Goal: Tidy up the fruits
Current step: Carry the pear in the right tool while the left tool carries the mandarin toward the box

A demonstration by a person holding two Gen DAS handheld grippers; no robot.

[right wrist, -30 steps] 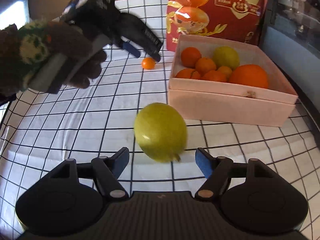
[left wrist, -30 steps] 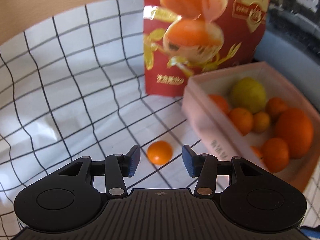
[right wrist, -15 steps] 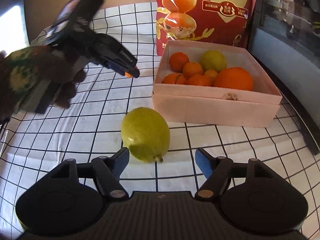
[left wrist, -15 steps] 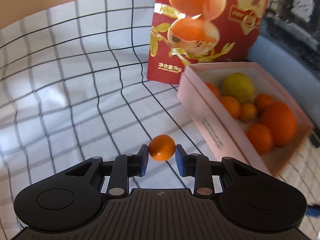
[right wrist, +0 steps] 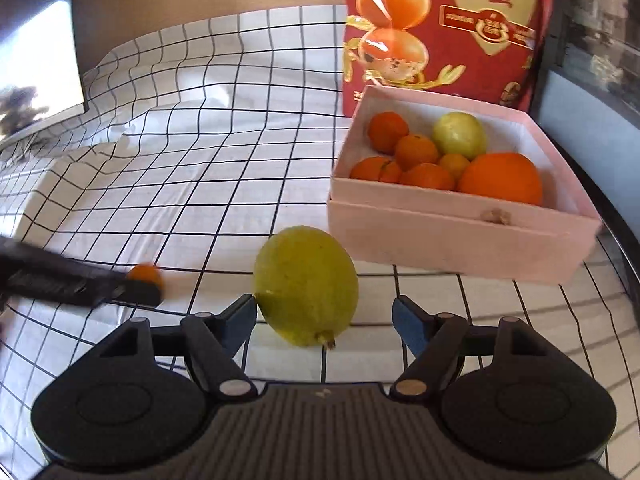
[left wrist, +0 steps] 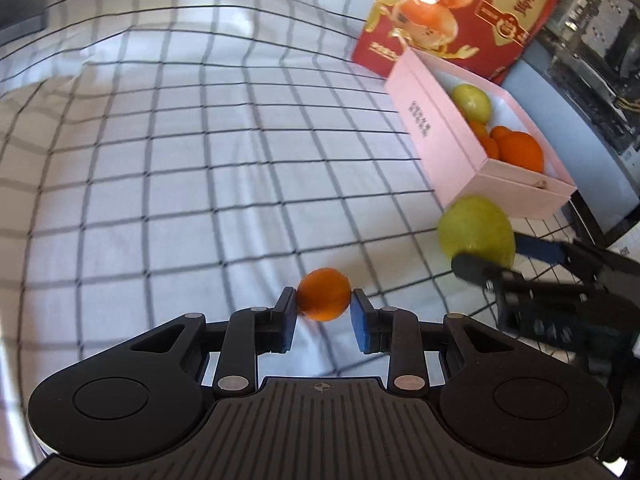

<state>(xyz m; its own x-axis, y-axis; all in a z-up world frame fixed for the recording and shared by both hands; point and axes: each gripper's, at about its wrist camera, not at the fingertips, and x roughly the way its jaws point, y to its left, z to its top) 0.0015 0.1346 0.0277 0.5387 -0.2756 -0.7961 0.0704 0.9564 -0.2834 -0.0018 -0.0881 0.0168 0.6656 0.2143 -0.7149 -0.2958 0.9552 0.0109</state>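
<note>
Fruit in both grippers' reach right now: a small orange [left wrist: 323, 294] sits pinched between the fingers of the left gripper [left wrist: 323, 314], jaws clamped on its two sides, over the checked cloth [left wrist: 180, 168]. On the right wrist view, a big yellow-green lemon [right wrist: 306, 285] stands on the cloth between the fingers of the right gripper [right wrist: 324, 318], jaws wide apart. The left fingertip is right against its skin, the right one well clear. Just beyond the lemon, the pink box [right wrist: 452, 236] holds a heap of oranges [right wrist: 500, 178] and one more yellow-green fruit [right wrist: 460, 135]. Behind the box stands a red bag [right wrist: 444, 20] printed with oranges, touching the box's far edge.
</note>
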